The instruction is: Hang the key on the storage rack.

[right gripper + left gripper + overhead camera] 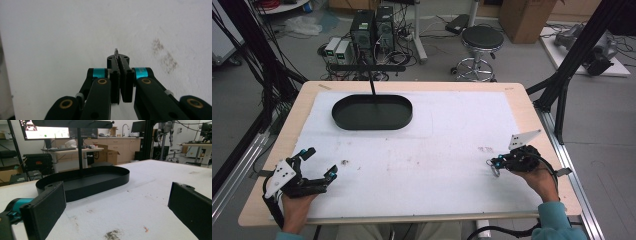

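My left gripper rests at the table's near left corner, open wide with nothing between its black pads. At the near right, my right gripper is shut on a small thin silver metal piece. In the right gripper view the gripper points down at the white mat, and only a sliver of the metal piece pokes out past the tips. A black oval tray lies on the far left part of the mat, ahead of the left gripper, low-walled and empty.
A thin black pole rises from the tray's far side up to an overhead bar. The white mat bears small stains. A stool and computer gear stand on the floor beyond the table.
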Motion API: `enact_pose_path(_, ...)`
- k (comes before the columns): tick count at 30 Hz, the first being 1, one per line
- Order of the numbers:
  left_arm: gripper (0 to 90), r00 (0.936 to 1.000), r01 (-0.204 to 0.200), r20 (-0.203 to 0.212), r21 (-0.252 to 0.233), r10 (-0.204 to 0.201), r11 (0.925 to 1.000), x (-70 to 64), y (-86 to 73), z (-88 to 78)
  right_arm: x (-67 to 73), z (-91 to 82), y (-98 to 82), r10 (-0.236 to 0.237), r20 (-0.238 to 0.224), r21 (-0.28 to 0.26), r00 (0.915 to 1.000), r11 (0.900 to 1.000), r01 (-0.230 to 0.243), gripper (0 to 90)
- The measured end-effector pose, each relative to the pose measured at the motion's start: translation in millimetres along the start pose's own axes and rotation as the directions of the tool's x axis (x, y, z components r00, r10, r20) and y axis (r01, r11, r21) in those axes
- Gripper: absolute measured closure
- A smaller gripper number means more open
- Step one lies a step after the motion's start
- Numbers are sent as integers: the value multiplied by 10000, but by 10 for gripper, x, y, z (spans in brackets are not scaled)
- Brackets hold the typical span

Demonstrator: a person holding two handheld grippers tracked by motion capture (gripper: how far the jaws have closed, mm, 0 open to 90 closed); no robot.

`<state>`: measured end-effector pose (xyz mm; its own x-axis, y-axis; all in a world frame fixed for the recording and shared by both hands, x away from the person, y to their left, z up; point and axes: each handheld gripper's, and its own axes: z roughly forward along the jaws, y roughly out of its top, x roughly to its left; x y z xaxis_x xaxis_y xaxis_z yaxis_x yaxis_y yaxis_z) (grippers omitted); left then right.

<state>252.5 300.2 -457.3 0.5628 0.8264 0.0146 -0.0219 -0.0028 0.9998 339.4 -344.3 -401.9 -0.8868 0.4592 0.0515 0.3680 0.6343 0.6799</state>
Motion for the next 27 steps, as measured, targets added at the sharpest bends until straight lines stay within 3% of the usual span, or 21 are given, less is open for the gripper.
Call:
enact_pose_path(3,20,10000,-18,66,48,18,10000,1,5,8,24,-6,39,-33,-136,-841,9999,9965,22,886)
enact_pose_path(5,20,9999,35,133,434,-40,9991,6,24,32,42,6,71,79,-279,-1393,9996,9902,-117,886)
enact_pose_path(8,20,9992,-45,409,560,22,9984,-13,80,72,63,35,127,37,-537,-2308,9986,9729,-160,886)
enact_pose_path(13,20,9943,-193,1058,809,107,9965,-50,226,185,97,112,249,-189,-725,-3166,9972,9486,-50,886)
enact_pose_path(19,20,9834,89,1791,1040,-276,9945,-38,405,346,125,180,392,-288,-995,-3992,9946,9168,-134,886)
enact_pose_path(23,20,9755,-151,2197,1263,-131,9919,-54,522,454,142,215,496,-458,-1123,-4331,9926,9013,-74,886)
enact_pose_path(27,20,9617,-391,2741,1403,-9,9893,-109,637,582,164,240,616,-656,-1291,-4656,9895,8850,-20,886)
